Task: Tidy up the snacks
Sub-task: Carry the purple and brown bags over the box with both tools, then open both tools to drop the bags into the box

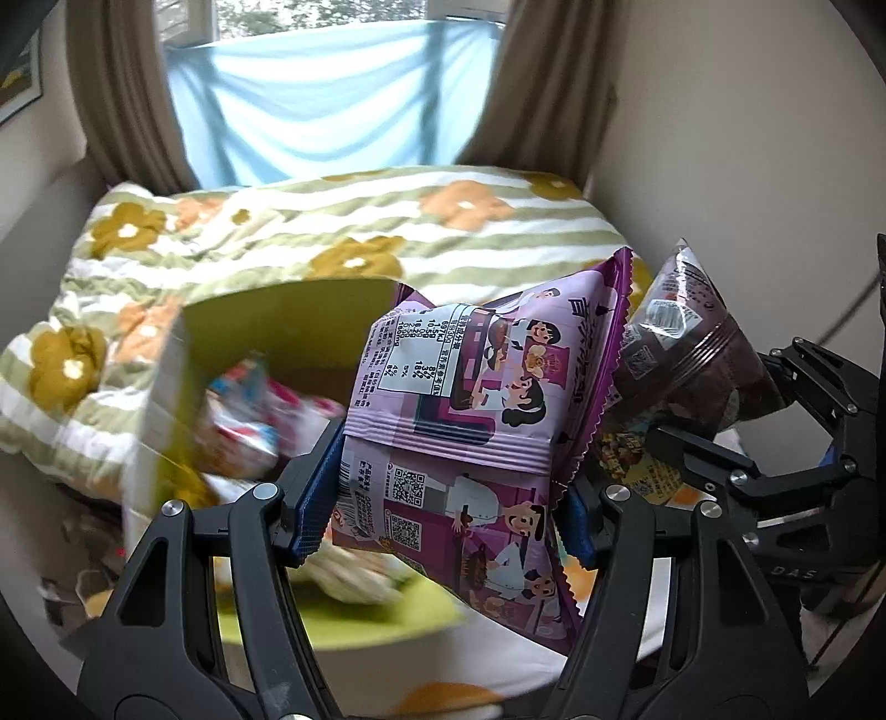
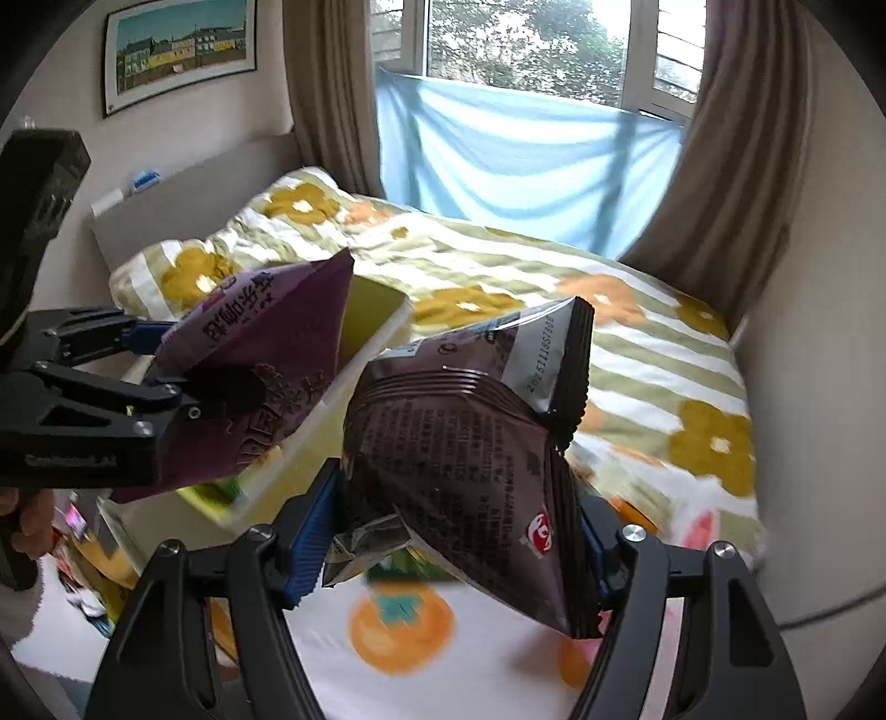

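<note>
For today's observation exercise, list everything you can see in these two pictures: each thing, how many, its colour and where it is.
purple snack bag: one, purple, clamped in the left gripper
brown snack bag: one, dark brown, clamped in the right gripper
box: one, yellow-green inside, on the bed, blurred packets in it
quilt: one, green-striped, flowered, on the bed
curtains: two, brown, beside the window
cloth: one, light blue, across the window
picture: one, framed, on the wall
left gripper: black, blue pads
right gripper: black, blue pads

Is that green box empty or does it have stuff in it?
Not empty. The green box shows blurred colourful packets inside; how full, I cannot tell.
</note>
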Tool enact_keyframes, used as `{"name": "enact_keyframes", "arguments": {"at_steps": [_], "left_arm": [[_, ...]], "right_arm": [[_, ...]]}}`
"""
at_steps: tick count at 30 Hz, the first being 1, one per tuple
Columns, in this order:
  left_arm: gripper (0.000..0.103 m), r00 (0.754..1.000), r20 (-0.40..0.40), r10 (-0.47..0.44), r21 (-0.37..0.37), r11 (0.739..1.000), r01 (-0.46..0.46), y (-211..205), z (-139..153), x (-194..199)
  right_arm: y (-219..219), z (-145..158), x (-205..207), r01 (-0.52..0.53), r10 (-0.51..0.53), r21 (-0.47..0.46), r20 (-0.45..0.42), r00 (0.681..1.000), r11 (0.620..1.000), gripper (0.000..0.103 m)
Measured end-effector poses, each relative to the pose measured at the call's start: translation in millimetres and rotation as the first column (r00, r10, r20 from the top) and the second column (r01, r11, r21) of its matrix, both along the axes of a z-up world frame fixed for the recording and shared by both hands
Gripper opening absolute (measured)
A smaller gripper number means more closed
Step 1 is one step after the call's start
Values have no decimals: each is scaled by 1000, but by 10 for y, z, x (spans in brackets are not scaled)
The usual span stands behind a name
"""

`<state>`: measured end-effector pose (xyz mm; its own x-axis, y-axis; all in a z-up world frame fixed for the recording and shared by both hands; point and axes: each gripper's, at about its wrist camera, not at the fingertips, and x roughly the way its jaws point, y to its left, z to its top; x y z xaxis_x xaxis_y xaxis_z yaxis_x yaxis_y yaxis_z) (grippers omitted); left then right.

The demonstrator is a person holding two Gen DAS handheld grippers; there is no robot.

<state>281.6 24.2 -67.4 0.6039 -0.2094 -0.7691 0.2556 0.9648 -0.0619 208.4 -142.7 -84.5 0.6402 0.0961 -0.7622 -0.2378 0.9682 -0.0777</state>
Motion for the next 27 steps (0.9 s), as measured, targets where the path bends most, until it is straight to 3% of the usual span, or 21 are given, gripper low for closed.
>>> {"name": "enact_keyframes", "arguments": {"at_steps": [7, 15, 17, 19, 20, 27], "left_arm": [[63, 999, -14, 39, 38, 999, -38, 754, -4, 644], [64, 994, -92, 51, 88, 995, -43, 1211, -434, 1343], [69, 994, -103, 46, 103, 994, -35, 1252, -544, 1443], [99, 992, -116, 47, 118, 993, -33, 1268, -619, 1480], [103, 992, -114, 54, 125, 991, -40, 1274, -642, 1476], [102, 988, -115, 101, 116, 989, -88, 1415, -686, 1287]], "right_arm": [[558, 25, 648, 3, -4, 27, 14, 1000, 1000, 68], [878, -143, 1237, 61, -59, 38, -41, 997, 997, 68], [927, -198, 1332, 72, -70, 35, -56, 996, 997, 68], [972, -260, 1425, 84, -82, 29, -73, 994, 996, 68], [990, -278, 1454, 88, -86, 27, -78, 993, 996, 68], [1042, -406, 1540, 80, -86, -71, -86, 993, 994, 68]]}}
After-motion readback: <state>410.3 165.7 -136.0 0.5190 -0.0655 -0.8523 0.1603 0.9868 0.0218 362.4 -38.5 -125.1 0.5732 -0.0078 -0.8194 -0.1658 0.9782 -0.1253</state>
